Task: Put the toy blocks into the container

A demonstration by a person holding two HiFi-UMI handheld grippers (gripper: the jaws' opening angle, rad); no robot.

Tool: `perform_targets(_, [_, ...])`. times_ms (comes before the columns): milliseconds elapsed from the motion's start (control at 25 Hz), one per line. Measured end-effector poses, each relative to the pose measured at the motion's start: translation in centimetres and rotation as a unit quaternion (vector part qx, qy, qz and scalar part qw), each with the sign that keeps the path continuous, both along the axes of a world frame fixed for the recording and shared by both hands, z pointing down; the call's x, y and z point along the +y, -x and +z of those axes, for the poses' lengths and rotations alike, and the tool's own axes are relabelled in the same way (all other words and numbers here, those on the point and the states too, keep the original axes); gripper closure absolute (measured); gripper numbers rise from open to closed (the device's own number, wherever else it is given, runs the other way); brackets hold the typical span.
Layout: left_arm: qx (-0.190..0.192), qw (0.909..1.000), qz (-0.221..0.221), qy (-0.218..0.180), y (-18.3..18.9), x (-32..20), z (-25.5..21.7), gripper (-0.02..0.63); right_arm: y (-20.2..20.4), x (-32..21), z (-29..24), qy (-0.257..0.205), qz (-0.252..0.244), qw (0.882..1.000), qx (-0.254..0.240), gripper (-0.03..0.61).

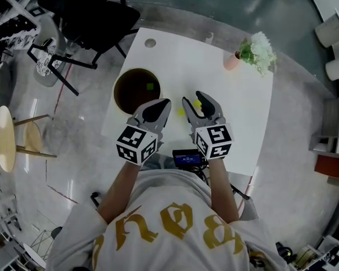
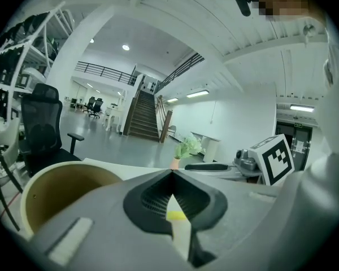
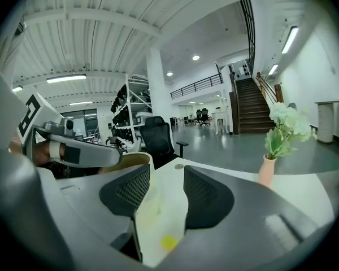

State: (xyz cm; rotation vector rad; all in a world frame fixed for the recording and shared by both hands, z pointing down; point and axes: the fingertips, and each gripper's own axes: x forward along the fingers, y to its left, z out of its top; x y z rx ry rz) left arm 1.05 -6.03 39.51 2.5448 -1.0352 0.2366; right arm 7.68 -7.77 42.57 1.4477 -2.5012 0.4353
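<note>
White table at centre frame; your left gripper, jaws pressed together and empty, sits just right of the container holding a green block. Your right gripper has its jaws spread over a yellow block on the table; a second yellow block lies between the grippers.

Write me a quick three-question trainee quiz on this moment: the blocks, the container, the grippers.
1. True or false: the right gripper has its jaws clamped on a block.
2. What colour is the block lying inside the round container? A) red B) green C) blue
3. Fill in: the yellow block outside the container rests on the white ____.

Key: 1 false, its jaws stand apart. 2 B. 3 table.
</note>
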Motion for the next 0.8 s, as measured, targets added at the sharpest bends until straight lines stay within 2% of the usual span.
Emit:
perform_targets(280, [0.000,0.9999,0.006,0.010,-2.3,0.1,0.6,0.614,-2.7,-0.4,1.7,0.017,0.010,1.000,0.006,0.362])
perform_targets(560, [-0.028,0.9993,-0.010,0.021,-3.4,-0.1,3.2,0.614,-4.5,-0.3,4.5,0.045,0.005,0.999,0.021,0.362])
perform_targets(800, [-0.044,0.9976,-0.021,0.050,-3.9,-0.4,6.0,0.614,-5.9,-0.2,6.7,0.067,-0.003,0.997,0.040,0.362])
